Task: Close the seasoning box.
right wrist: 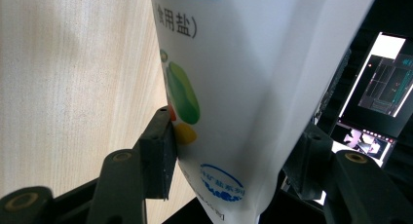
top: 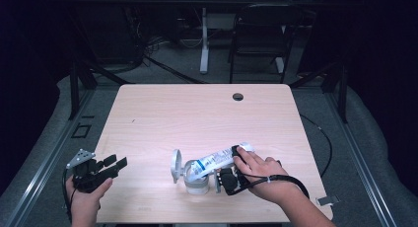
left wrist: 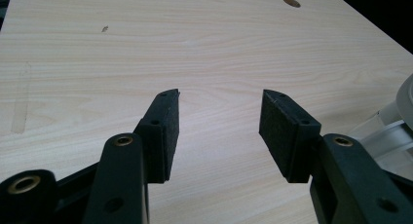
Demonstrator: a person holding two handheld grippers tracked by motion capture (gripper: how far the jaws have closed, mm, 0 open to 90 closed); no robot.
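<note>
A white salt bag (top: pixel 217 159) with blue print lies tilted, its lower end over the mouth of a clear jar (top: pixel 195 180). The jar's hinged lid (top: pixel 175 165) stands open to the left. My right gripper (top: pixel 236 154) is shut on the bag's upper end. In the right gripper view both pads (right wrist: pixel 160 151) press the bag (right wrist: pixel 243 63) from either side of the gripper (right wrist: pixel 234 151). My left gripper (top: pixel 117 162) rests at the table's front left edge, open and holding nothing. In the left gripper view, its gripper (left wrist: pixel 219 121) points across bare wood, with the jar (left wrist: pixel 394 121) at the far right.
The light wooden table (top: pixel 197 113) has a cable hole (top: pixel 238 96) near its far edge. A small silver piece (top: pixel 328 201) lies at the front right corner. A dark chair (top: pixel 259 34) and a desk leg stand beyond the table.
</note>
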